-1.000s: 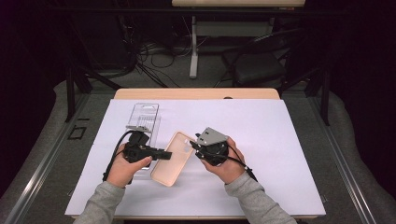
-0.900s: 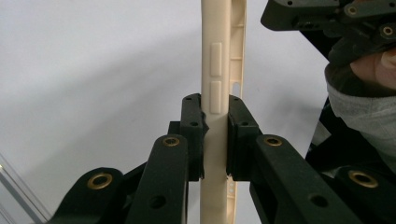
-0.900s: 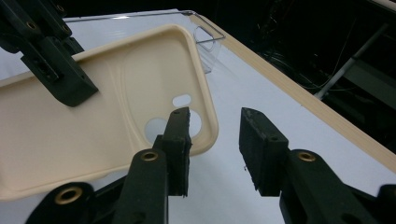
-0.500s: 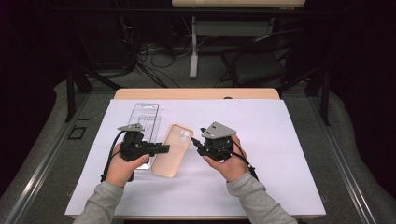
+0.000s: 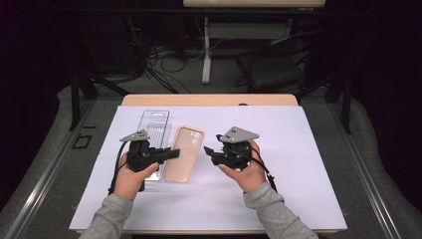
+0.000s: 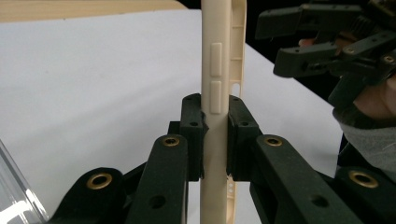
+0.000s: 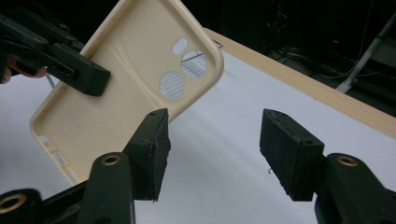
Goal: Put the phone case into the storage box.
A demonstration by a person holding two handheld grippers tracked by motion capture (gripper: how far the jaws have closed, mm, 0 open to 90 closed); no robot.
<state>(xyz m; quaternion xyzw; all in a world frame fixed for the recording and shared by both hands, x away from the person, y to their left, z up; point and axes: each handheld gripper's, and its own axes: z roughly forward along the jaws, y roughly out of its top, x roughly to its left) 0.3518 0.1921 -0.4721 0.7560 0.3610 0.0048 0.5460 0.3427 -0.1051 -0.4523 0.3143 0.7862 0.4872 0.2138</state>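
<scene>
A: Status on the phone case (image 5: pixel 183 153)?

B: It's out of the clear plastic packaging tray (image 5: pixel 153 130), which lies on the white sheet (image 5: pixel 298 149) just behind the left gripper (image 5: pixel 171 153). That gripper is clamped on the case's side edge, pads either side of the button strip (image 6: pixel 215 77).

A: Right side?

B: The right gripper (image 5: pixel 209 153) is off the case. Its jaws have just been opening and now stand half wide with nothing between them; the case sits left of them, apart.

A: So unpacking is done?

B: Looks like it. The beige case is free and held by one edge, low over the sheet beside the tray. My guess at what's left: set it down or hand it across.
</scene>
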